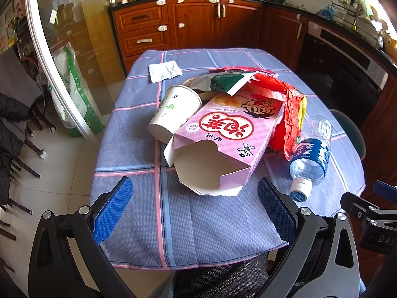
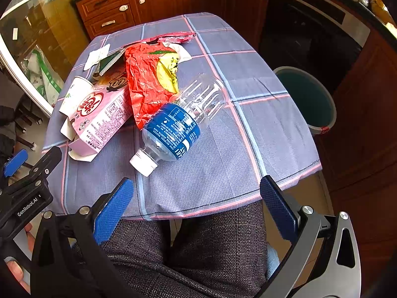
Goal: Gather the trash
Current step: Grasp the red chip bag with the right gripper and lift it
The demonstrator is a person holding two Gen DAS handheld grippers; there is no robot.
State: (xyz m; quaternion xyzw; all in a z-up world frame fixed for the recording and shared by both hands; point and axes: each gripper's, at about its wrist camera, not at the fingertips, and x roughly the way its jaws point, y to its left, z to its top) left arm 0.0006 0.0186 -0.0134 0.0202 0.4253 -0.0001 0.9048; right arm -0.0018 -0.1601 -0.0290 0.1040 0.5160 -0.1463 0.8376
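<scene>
Both tongs stand wide open and hold nothing: the left gripper (image 1: 194, 207) hovers over the near edge of the table (image 1: 218, 226), facing the open mouth of the pink box (image 1: 223, 144), and the right gripper (image 2: 196, 209) hangs just short of the table edge, facing the bottle (image 2: 181, 121).

The trash sits in one overlapping heap: a paper cup (image 1: 173, 111) leaning on its side against the box, a red wrapper (image 2: 146, 82) draped over the box's far end, the bottle lying on its side with its base touching the wrapper. A napkin (image 1: 165, 70) lies apart at the far side. The bin (image 2: 307, 99) stands on the floor to the right (below table level).

The risk, as I judge it, is the tangle: pulling the box could drag the wrapper and tip the cup off the left edge. The round, smooth bottle may roll or squirt from the pads if pinched off-centre.
</scene>
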